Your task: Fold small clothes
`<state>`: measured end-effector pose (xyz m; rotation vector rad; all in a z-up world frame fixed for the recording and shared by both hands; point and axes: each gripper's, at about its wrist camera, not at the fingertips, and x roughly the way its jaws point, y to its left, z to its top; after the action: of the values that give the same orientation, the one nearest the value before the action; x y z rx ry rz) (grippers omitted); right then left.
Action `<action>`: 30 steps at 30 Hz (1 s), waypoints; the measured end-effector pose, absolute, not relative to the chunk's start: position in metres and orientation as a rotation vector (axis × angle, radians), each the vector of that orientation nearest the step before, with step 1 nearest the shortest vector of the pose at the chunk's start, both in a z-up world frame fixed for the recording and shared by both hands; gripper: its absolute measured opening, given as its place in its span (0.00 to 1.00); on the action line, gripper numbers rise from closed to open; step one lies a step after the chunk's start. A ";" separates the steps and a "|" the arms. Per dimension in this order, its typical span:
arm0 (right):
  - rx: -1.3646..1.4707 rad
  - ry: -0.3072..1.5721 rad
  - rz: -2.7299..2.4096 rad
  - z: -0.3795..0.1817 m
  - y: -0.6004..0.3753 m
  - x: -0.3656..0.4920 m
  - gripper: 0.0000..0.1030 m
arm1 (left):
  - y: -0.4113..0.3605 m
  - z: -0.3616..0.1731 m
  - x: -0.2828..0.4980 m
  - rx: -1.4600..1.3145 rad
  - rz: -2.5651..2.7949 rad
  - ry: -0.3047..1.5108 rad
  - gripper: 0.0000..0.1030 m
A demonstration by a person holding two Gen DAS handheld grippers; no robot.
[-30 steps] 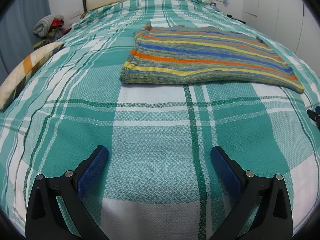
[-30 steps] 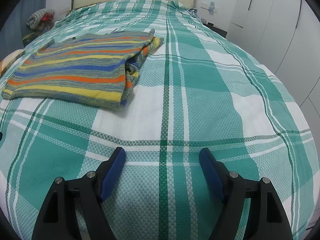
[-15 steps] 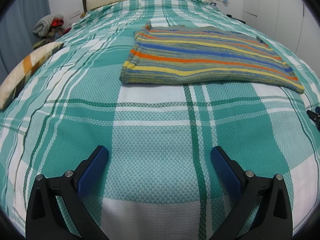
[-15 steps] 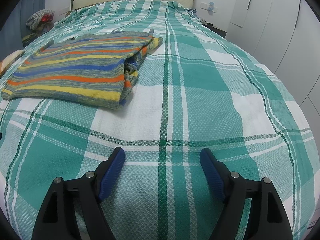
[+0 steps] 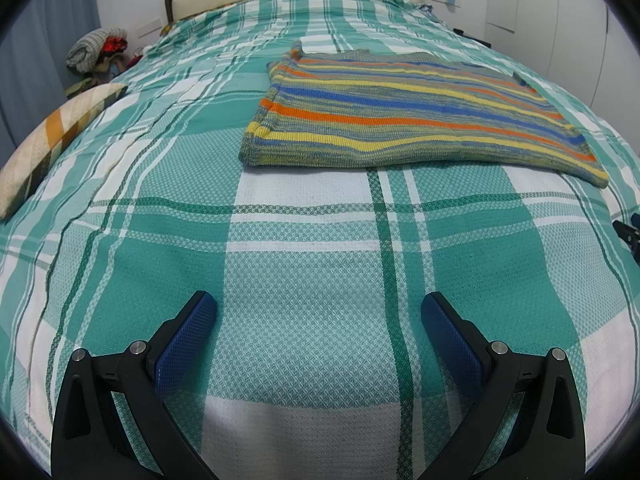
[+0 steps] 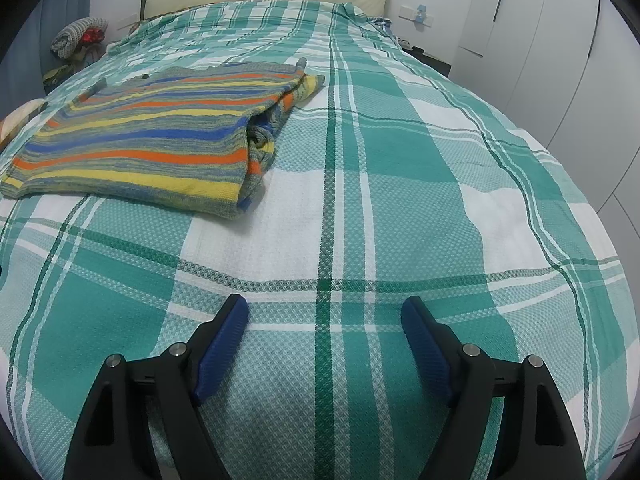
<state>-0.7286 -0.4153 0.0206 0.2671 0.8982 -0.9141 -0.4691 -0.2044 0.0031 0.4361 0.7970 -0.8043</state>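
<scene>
Hidden: the bed's near corners are cut off by both views; the bundle beyond its far left edge is too small to identify.
Pillow: striped, on the left edge.
Left gripper: blue textured pads apart, empty, above the plaid cover.
Sweater: striped knit, folded flat mid-bed; layered folds show on its right side.
Right gripper: jaws apart, empty.
Wardrobe: white, beside the right edge.

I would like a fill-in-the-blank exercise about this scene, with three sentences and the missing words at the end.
1. The striped sweater lies on the plaid ____.
2. Both the left claw and the right claw are ____ and hold nothing.
3. Seen from the right wrist, the sweater lies to the ____ of the claw.

Missing words: bedspread; open; left
</scene>
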 end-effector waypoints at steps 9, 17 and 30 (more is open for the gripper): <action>0.266 0.898 -0.915 0.020 -0.416 -0.729 0.77 | -0.204 0.003 -0.469 0.436 -0.805 0.796 0.99; 0.264 0.898 -0.916 0.020 -0.415 -0.729 0.77 | -0.204 0.003 -0.469 0.436 -0.804 0.795 0.99; 0.634 0.882 -0.656 0.055 -0.493 -0.753 0.78 | -0.243 0.060 -0.535 0.578 -0.943 0.669 0.97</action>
<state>-0.7527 -0.4926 0.0555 0.6339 0.8824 -0.6559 -0.5353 -0.2426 0.0604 0.5779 0.6693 -0.9429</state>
